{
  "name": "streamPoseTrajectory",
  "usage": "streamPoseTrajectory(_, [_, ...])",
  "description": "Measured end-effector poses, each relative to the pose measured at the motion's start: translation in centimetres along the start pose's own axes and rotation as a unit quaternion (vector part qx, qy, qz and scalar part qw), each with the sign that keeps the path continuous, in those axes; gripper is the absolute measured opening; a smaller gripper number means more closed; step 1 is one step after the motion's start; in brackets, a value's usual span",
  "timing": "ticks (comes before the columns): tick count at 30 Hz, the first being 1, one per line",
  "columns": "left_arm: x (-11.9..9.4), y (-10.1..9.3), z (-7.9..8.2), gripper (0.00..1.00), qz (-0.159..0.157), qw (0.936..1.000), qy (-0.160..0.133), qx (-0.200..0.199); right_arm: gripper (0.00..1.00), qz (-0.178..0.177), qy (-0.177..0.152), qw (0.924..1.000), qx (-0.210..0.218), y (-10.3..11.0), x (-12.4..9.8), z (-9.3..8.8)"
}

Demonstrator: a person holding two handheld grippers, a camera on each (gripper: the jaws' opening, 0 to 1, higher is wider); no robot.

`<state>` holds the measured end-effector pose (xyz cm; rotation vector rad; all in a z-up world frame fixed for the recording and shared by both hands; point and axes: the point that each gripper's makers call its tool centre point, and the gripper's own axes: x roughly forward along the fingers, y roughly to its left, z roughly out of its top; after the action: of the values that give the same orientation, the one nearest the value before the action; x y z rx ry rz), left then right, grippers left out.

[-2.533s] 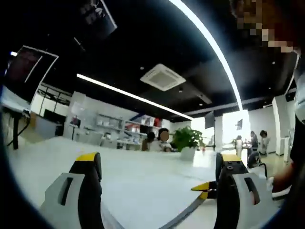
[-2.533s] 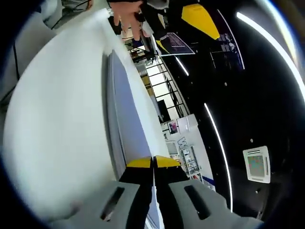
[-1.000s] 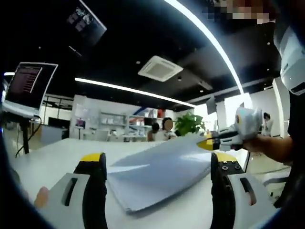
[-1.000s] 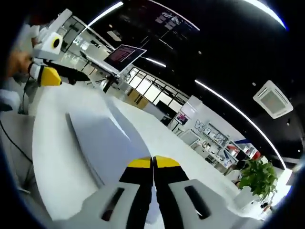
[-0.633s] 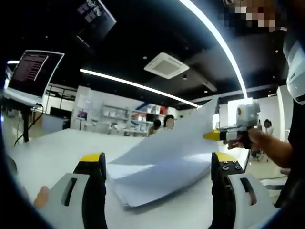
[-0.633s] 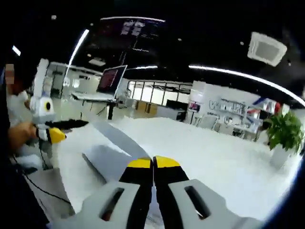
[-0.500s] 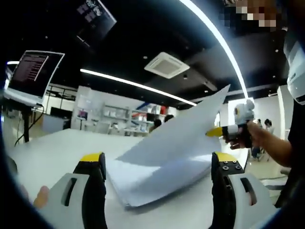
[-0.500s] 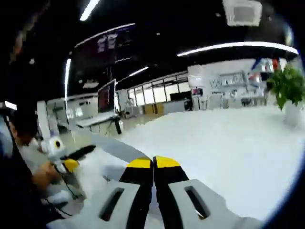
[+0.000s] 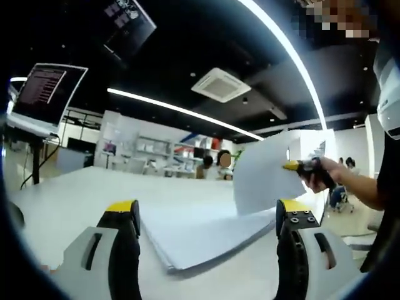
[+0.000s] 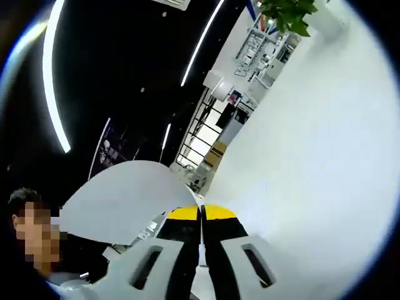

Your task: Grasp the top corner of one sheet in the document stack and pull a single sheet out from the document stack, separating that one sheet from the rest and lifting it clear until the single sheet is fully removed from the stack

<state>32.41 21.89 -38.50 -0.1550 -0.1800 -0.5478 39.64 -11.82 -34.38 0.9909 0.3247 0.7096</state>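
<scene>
The left gripper (image 9: 206,219) is hovering spread wide, gripping nothing, low over the white table (image 9: 69,194), its jaws flanking the document stack (image 9: 206,234). Beyond, the right gripper (image 10: 200,215) is pinching one sheet (image 9: 265,175) at its corner, raised clear of the stack. The sheet is looking light and floppy, likely to bow or tear; a corner hold seems best.

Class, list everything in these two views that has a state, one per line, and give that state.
single sheet: lifted clear of the stack, held by one edge
document stack: lying flat on the table
left gripper: open, holding nothing
right gripper: shut on the single sheet
monitor: switched on
</scene>
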Motion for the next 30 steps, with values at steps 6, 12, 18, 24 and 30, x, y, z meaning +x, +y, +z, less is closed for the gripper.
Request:
streamPoseTrajectory(6, [0.2, 0.3, 0.5, 0.86, 0.011, 0.9999, -0.006, 0.012, 0.02, -0.027, -0.019, 0.9995, 0.000, -1.3, -1.9, 1.8])
streamPoseTrajectory(12, [0.4, -0.1, -0.2, 0.84, 0.007, 0.9996, 0.025, 0.014, 0.02, -0.042, -0.029, 0.9986, 0.013, -2.5, -2.6, 2.7])
streamPoseTrajectory(18, [0.2, 0.0, -0.4, 0.86, 0.010, 0.9998, 0.019, -0.006, 0.02, -0.038, -0.027, 0.9980, 0.043, -3.4, -3.5, 3.4])
streamPoseTrajectory(24, [0.1, 0.0, 0.2, 0.80, 0.015, 0.9994, 0.025, 0.020, 0.02, -0.038, -0.033, 0.9977, 0.046, -3.4, -3.9, 3.5])
streamPoseTrajectory(30, [0.4, -0.7, -0.2, 0.79, -0.002, 0.9995, 0.026, 0.017, 0.02, -0.037, -0.031, 0.9977, 0.048, -4.0, -4.2, 4.2])
